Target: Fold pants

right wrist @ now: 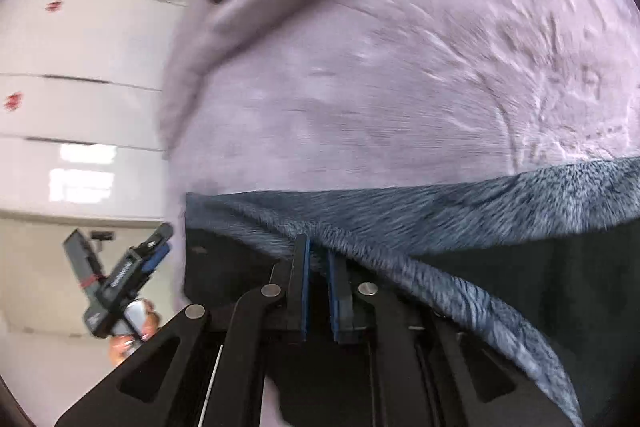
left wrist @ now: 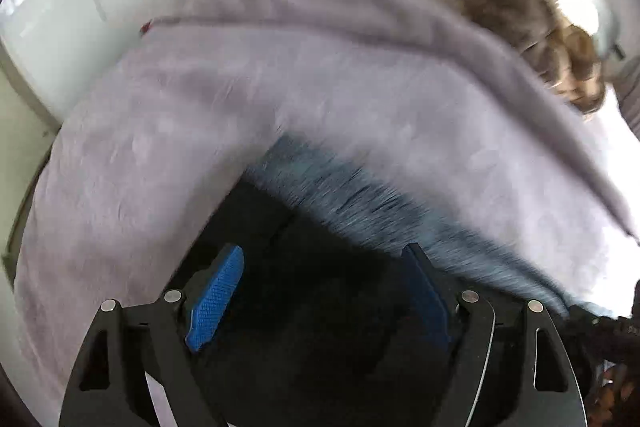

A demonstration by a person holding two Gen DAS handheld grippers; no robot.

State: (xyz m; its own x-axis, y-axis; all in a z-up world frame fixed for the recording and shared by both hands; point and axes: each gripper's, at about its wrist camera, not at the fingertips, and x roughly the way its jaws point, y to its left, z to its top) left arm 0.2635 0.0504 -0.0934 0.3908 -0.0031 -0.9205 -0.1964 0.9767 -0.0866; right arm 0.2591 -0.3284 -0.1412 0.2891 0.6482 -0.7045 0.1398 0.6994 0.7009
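The pants point(right wrist: 400, 219) are fuzzy blue-grey fleece with a dark inner side, held up in the air close to the person. My right gripper point(right wrist: 318, 251) is shut on the pants, pinching a fuzzy edge between its blue pads. In the left wrist view the pants point(left wrist: 360, 195) hang just ahead of my left gripper point(left wrist: 324, 259), whose blue pads stand wide apart with only dark cloth behind them. The left gripper also shows in the right wrist view point(right wrist: 160, 243), off to the left of the pants.
The person's lilac fleece top point(left wrist: 280, 67) fills both views close behind the pants point(right wrist: 400, 67). Their brown hair point(left wrist: 532, 27) is at the upper right. White cabinets point(right wrist: 80, 67) stand at the left.
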